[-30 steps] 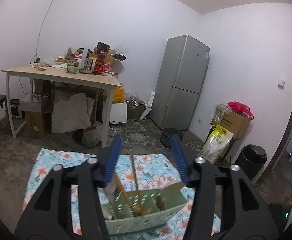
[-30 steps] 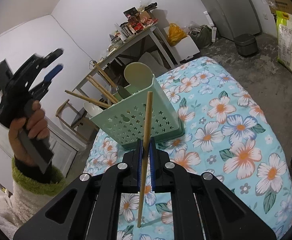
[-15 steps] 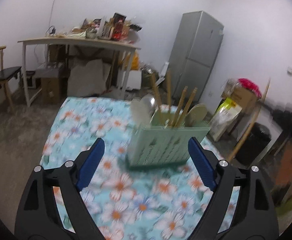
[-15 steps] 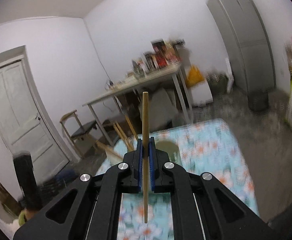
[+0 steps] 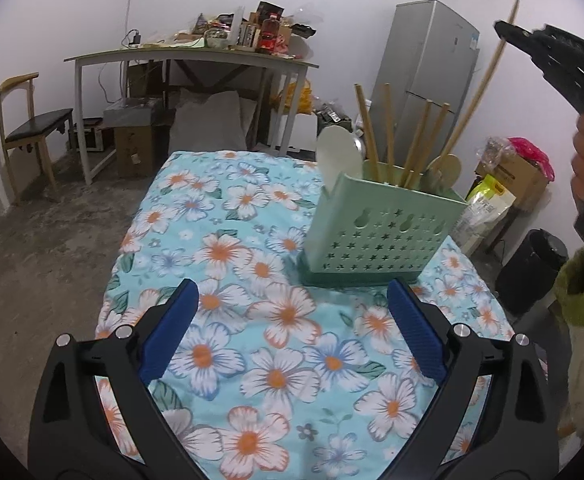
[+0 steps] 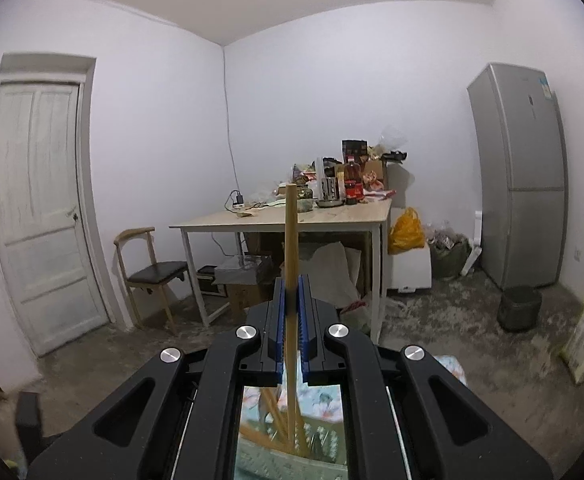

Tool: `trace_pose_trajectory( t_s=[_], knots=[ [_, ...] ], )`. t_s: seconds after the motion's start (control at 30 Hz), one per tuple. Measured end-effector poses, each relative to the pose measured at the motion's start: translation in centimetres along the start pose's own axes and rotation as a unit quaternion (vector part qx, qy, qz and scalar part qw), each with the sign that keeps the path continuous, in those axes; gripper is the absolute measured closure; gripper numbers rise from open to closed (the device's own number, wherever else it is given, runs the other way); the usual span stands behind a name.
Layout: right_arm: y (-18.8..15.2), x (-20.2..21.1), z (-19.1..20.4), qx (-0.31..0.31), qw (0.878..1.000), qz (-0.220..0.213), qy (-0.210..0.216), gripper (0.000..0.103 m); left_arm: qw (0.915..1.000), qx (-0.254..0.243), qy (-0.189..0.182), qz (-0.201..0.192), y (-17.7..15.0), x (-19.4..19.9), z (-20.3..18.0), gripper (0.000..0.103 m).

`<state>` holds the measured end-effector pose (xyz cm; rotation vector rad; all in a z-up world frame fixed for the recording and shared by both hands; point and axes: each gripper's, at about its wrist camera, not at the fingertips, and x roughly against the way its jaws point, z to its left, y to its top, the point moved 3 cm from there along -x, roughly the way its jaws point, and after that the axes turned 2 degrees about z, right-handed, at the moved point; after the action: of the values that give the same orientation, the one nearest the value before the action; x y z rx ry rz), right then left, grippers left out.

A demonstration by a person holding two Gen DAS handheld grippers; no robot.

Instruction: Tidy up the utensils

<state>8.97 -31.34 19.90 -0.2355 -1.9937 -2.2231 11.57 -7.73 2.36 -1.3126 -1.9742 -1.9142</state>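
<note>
Over floral cloth [image 5: 252, 264]: fingers [image 5: 168, 332] opening, empty.

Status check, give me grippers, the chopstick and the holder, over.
Left gripper opening, nothing between the fingers. Right gripper shut on chopstick, raised over holder. Holder upright on floral cloth, other chopsticks and spoons inside. Nothing in the way.

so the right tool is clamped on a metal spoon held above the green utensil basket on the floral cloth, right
Not quite: the right tool is clamped on a wooden chopstick, not a metal spoon. The right wrist view shows the thin wooden stick pinched between the blue pads. The rest holds: it is held above the green utensil basket, which stands on the floral cloth.
</note>
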Motion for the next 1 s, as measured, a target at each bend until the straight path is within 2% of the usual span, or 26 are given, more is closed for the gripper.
trace_pose_trajectory(
  t_s=[0.2,0.27,0.4,0.47,0.53,0.57,0.83,1.0],
  knots=[
    [-1.2,-4.1,1.5,0.046,0.998,0.025,-0.023,0.097,0.9996,0.006,0.025,-0.015,0.3,0.7,0.8,0.009],
    [-2.6,-5.2,1.6,0.057,0.997,0.040,-0.027,0.097,0.9989,0.011,0.042,-0.020,0.2,0.9,1.2,0.008],
    [-6.0,-6.8,2.0,0.089,0.991,0.082,-0.059,0.095,0.9969,0.031,0.069,-0.021,0.0,0.9,2.0,0.008],
    [-6.7,-6.8,1.9,0.092,0.989,0.095,-0.065,0.089,0.9959,0.032,0.082,-0.019,0.0,0.9,2.2,0.008],
    [-6.8,-6.1,1.8,0.085,0.990,0.093,-0.067,0.062,0.9951,0.028,0.094,-0.017,0.1,0.9,2.3,0.008],
    [-6.6,-5.2,1.6,0.077,0.991,0.084,-0.070,0.058,0.9944,0.024,0.101,-0.017,0.3,0.9,2.4,0.008],
    [-6.3,0.5,0.5,0.012,0.996,0.059,-0.070,0.037,0.9900,0.005,0.139,-0.026,1.5,1.6,2.0,0.008],
    [-9.5,3.4,0.2,-0.031,0.993,0.083,-0.079,0.026,0.9845,-0.010,0.174,-0.025,1.5,1.4,1.0,0.008]
  ],
)
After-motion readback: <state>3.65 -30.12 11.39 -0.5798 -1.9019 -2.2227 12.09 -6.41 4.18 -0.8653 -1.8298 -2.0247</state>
